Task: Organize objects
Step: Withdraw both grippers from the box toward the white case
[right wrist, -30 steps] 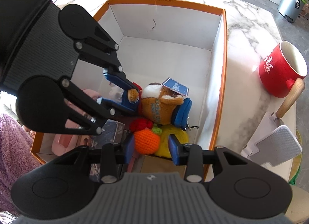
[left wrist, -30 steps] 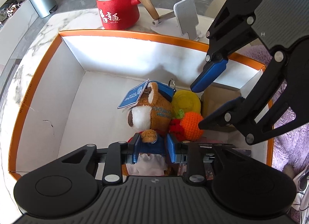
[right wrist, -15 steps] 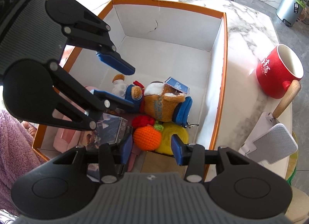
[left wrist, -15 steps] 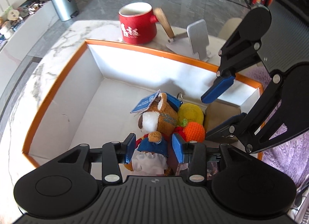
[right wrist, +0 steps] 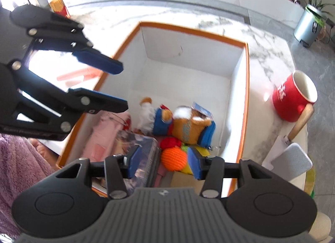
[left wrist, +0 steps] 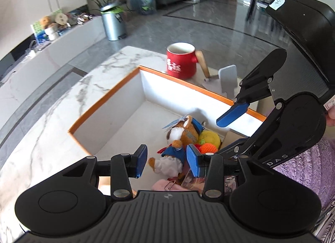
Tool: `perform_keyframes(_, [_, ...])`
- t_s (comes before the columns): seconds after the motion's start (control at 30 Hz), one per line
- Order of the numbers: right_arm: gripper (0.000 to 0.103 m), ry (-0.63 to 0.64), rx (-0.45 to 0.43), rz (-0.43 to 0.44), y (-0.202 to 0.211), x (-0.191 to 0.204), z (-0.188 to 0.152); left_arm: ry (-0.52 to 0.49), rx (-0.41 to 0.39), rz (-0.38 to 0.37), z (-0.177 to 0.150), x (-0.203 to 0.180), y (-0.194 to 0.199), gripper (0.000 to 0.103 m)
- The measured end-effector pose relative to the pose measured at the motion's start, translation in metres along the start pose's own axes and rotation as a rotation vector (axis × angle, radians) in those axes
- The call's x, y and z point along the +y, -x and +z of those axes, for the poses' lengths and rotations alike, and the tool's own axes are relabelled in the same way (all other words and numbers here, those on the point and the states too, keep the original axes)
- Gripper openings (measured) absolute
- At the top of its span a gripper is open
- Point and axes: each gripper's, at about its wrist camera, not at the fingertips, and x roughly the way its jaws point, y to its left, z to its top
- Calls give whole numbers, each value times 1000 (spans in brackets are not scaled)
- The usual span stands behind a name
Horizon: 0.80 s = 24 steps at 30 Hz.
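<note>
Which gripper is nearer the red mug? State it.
Right. The right gripper hovers over the box's mug-side end; the left gripper hovers over the end away from the red mug.

Black ribbed gripper bodies, silver screws, blue-padded fingers (left wrist: 141,160); fuzzy purple sleeve (left wrist: 307,171).

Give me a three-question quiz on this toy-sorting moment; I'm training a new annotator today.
1. True or false: the red mug stands inside the orange-rimmed box.
2. Which lies nearest the right gripper: A) orange knitted ball, B) small doll, C) phone stand?
3. Is the left gripper holding anything?

Key: 1 false, it stands outside on the marble table. 2 A. 3 No, it is open and empty.
</note>
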Motion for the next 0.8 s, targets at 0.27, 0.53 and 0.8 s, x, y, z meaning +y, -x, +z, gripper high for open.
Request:
perform_keyframes(0.27, [55,36,-100,29,23,27,8,132,-48,99,-33,21,49,49])
perform_keyframes(0.53, [56,117,-175,81,26,70,33,236,-2,187,-84,56,76,49])
perform_keyframes(0.8, [46,313,-109,139,-21,119,66,248,38,198,-115,71,65,49])
